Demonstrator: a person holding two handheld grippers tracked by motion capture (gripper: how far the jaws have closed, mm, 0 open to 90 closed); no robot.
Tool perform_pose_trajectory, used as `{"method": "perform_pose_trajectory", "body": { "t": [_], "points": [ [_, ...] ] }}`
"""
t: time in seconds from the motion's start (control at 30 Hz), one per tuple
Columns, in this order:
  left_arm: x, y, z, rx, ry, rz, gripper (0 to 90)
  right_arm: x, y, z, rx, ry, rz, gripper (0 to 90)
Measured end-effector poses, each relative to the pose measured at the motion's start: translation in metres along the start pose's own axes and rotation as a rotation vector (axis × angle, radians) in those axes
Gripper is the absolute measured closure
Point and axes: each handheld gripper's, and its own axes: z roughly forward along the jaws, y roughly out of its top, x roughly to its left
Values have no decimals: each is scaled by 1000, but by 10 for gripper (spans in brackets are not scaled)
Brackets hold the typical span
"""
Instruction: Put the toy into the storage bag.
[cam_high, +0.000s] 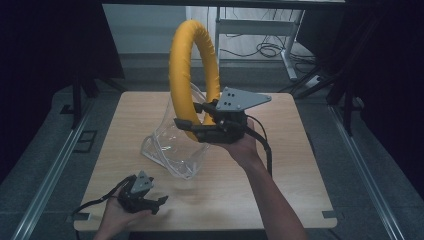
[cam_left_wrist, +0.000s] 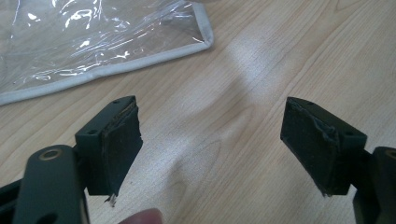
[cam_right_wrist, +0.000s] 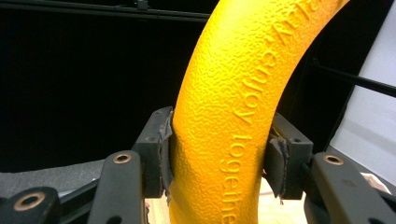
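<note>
A yellow padded ring (cam_high: 186, 60) stands upright above the table, and my right gripper (cam_high: 192, 120) is shut on its lower part. In the right gripper view the textured ring (cam_right_wrist: 229, 107) with raised lettering is pinched between both pads. A clear plastic bag (cam_high: 172, 147) with a pale trim lies crumpled on the wooden table (cam_high: 280, 170) under the ring. My left gripper (cam_high: 157, 202) rests low near the front left edge, open, its pads (cam_left_wrist: 119, 140) wide apart over bare wood. The bag's corner (cam_left_wrist: 116, 42) lies just beyond them.
Dark curtains and frame legs surround the table. A white desk frame (cam_high: 280, 30) and cables on the floor stand behind it. Metal rails (cam_high: 55, 165) run along the floor on both sides.
</note>
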Motion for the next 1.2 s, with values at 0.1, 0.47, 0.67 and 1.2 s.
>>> {"method": "perform_pose_trajectory", "body": {
  "t": [0.1,0.47,0.67,1.2],
  "points": [
    [0,0,0,1,1,0,201,3,1,5,-6,17,5,495],
    [1,0,-1,2,4,2,202,4,-3,25,-23,72,24,494],
    [0,0,-1,-3,4,-4,201,5,-4,31,-33,93,34,494],
    [0,0,-2,-1,5,-3,201,6,-13,47,-35,127,74,493]
  ]
}}
